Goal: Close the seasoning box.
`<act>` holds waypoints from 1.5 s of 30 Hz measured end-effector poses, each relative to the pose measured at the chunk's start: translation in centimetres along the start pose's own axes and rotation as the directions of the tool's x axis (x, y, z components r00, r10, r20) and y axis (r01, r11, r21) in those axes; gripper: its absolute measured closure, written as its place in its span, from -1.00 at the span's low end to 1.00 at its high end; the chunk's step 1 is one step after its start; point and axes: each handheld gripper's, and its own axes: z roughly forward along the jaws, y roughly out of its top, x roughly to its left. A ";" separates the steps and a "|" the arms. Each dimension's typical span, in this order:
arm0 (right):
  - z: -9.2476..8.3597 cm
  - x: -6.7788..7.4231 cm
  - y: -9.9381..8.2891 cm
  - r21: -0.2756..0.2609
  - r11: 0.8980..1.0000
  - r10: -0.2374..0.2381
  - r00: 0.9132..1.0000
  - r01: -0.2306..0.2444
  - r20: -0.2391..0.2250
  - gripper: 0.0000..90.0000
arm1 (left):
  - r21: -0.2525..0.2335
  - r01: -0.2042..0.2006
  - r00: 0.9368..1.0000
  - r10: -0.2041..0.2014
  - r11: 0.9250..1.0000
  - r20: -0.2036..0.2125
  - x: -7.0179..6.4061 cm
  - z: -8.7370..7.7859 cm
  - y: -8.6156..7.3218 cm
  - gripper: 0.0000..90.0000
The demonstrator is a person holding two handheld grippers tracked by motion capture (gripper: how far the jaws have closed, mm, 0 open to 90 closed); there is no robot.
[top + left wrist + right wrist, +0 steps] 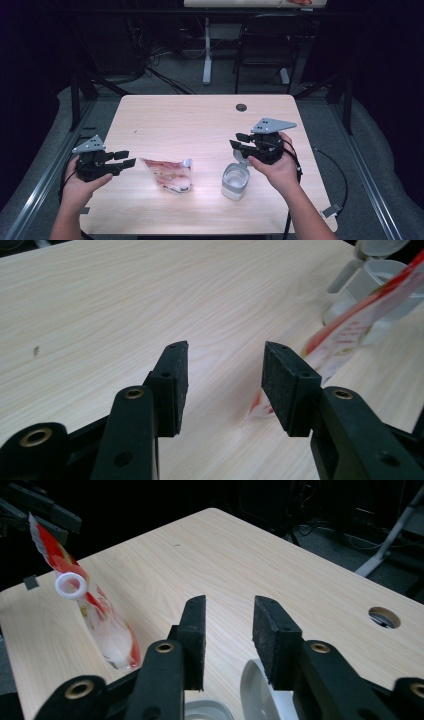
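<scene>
On the light wooden table a red-and-white spouted pouch lies at the near middle, its white spout pointing right toward a clear flip-lid container just beyond it. The left gripper hovers just left of the pouch with its jaws spread and nothing between them. The right gripper hangs above the container's far side, jaws parted and empty, the raised lid just below them. The pouch looks soft, light and slick: its film would likely buckle and slide under a mid-body pinch. The stiffer sealed edge or the rigid neck under the spout seems the safer hold. The container looks rigid, light and easily tipped.
</scene>
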 end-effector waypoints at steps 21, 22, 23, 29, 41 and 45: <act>-0.5 -2.9 -2.3 -0.019 0.997 0.082 0.991 -0.080 0.103 0.81 | 0.017 -0.010 1.000 0.010 1.000 -0.021 -0.1 0.6 -0.1 0.18; -0.5 -3.1 -2.6 -0.019 0.996 0.092 0.990 -0.090 0.109 0.83 | 0.018 -0.010 1.000 0.010 1.000 -0.021 -0.1 0.6 -0.1 0.17; -0.5 -3.3 -2.7 -0.011 0.995 0.096 0.989 -0.095 0.112 0.85 | 0.018 -0.010 1.000 0.011 1.000 -0.021 -0.1 0.6 -0.1 0.17; -0.4 -4.0 -3.5 0.002 0.992 0.126 0.984 -0.127 0.130 0.97 | 0.021 -0.012 1.000 0.012 1.000 -0.021 -0.1 0.7 -0.1 0.17; -0.2 -3.8 -4.1 0.019 0.990 0.139 0.984 -0.142 0.108 1.00 | 0.023 -0.019 1.000 0.020 1.000 -0.020 -0.2 0.8 -0.1 0.15; -0.1 -3.7 -4.3 0.014 0.988 0.153 0.983 -0.155 0.096 1.00 | 0.021 -0.025 1.000 0.025 0.999 -0.017 -0.2 0.8 -0.1 0.15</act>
